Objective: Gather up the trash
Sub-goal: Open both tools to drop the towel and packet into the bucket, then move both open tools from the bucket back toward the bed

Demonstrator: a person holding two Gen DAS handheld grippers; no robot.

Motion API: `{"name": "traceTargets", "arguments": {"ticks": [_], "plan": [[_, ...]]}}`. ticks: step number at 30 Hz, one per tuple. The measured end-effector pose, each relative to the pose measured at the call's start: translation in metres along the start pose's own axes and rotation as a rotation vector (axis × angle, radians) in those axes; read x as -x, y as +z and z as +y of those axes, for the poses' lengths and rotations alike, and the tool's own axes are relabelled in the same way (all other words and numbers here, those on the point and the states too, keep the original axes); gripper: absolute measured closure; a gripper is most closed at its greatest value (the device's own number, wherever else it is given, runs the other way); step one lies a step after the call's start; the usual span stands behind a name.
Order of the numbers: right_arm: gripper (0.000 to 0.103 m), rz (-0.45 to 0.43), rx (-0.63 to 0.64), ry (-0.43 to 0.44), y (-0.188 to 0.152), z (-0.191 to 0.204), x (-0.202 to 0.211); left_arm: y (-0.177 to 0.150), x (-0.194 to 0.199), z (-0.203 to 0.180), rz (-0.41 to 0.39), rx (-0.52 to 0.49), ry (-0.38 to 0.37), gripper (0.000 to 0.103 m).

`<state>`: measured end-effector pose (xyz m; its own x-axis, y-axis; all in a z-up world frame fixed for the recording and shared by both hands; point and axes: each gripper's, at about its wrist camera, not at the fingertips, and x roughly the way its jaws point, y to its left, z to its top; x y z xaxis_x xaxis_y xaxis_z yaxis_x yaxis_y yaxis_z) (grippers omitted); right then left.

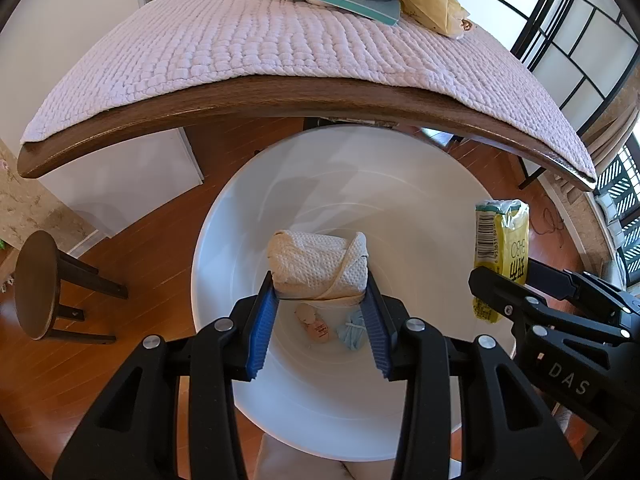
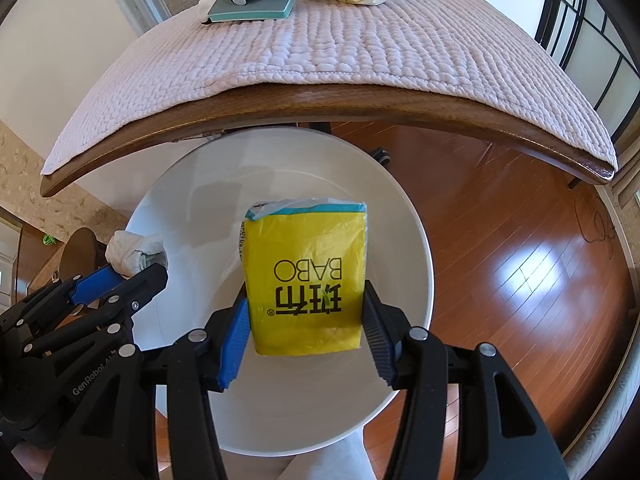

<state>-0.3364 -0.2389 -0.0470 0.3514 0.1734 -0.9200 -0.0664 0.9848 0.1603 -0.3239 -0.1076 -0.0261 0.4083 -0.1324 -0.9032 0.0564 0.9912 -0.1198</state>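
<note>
The left gripper (image 1: 320,292) was clamped on a crumpled paper towel (image 1: 318,266) above the white bin (image 1: 420,208); the right gripper (image 2: 306,308) was clamped on a yellow packet (image 2: 306,276) over the same bin

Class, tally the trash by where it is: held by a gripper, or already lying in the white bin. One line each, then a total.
Held by a gripper: 2, the paper towel wad and the yellow packet
Lying in the white bin: 2, the pink scrap and the blue scrap
Total: 4
</note>
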Motion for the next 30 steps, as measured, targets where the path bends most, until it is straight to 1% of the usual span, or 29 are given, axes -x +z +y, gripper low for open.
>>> {"name": "traceTargets", "arguments": {"ticks": [3, 4, 5, 7, 13, 15, 16, 18, 19, 21, 22, 23, 25, 26, 27, 30], "plan": [[0.050, -0.005, -0.003, -0.004, 0.000, -0.002, 0.002, 0.001, 0.000, 0.001, 0.002, -0.006, 0.000, 0.059], [0.050, -0.009, -0.003, -0.005, 0.000, -0.003, 0.003, 0.001, 0.000, 0.001, 0.003, -0.007, -0.003, 0.056], [0.050, -0.013, -0.004, -0.006, 0.000, -0.003, 0.005, 0.001, 0.000, 0.001, 0.001, -0.007, -0.006, 0.050], [0.050, -0.017, -0.006, -0.007, -0.001, -0.005, 0.008, 0.001, 0.002, 0.000, -0.008, -0.009, -0.008, 0.044], [0.050, -0.024, -0.009, -0.009, -0.002, -0.006, 0.013, 0.003, 0.004, -0.005, -0.017, -0.026, -0.001, 0.043], [0.050, -0.029, -0.012, -0.010, -0.002, -0.008, 0.017, 0.003, 0.004, -0.006, -0.018, -0.025, -0.001, 0.039], [0.049, -0.033, -0.013, -0.010, -0.001, -0.009, 0.019, 0.003, 0.005, -0.006, -0.020, -0.025, -0.001, 0.035], [0.044, -0.049, -0.015, -0.016, -0.001, -0.012, 0.025, 0.003, 0.006, -0.007, -0.026, -0.029, -0.002, 0.032], [0.037, -0.062, -0.017, -0.025, 0.000, -0.013, 0.029, 0.003, 0.008, -0.007, -0.028, -0.029, -0.001, 0.030], [0.033, -0.096, -0.015, -0.041, 0.001, -0.016, 0.040, 0.003, 0.012, -0.007, -0.033, -0.024, -0.002, 0.024], [0.028, -0.114, -0.013, -0.048, 0.003, -0.017, 0.047, 0.004, 0.016, -0.006, -0.038, -0.018, -0.010, 0.019], [0.024, -0.136, -0.013, -0.054, 0.005, -0.019, 0.054, 0.005, 0.022, -0.007, -0.050, -0.013, -0.018, 0.013], [0.020, -0.177, -0.014, -0.065, 0.008, -0.023, 0.068, 0.007, 0.034, -0.009, -0.081, -0.012, -0.009, 0.007], [0.017, -0.210, -0.012, -0.074, 0.011, -0.026, 0.080, 0.008, 0.039, -0.010, -0.097, -0.017, -0.002, 0.006], [0.016, -0.232, -0.011, -0.083, 0.012, -0.028, 0.086, 0.010, 0.048, -0.012, -0.122, -0.025, 0.015, 0.006], [0.014, -0.309, 0.003, -0.117, 0.020, -0.033, 0.111, 0.019, 0.062, -0.015, -0.164, -0.048, 0.033, 0.006]]}}
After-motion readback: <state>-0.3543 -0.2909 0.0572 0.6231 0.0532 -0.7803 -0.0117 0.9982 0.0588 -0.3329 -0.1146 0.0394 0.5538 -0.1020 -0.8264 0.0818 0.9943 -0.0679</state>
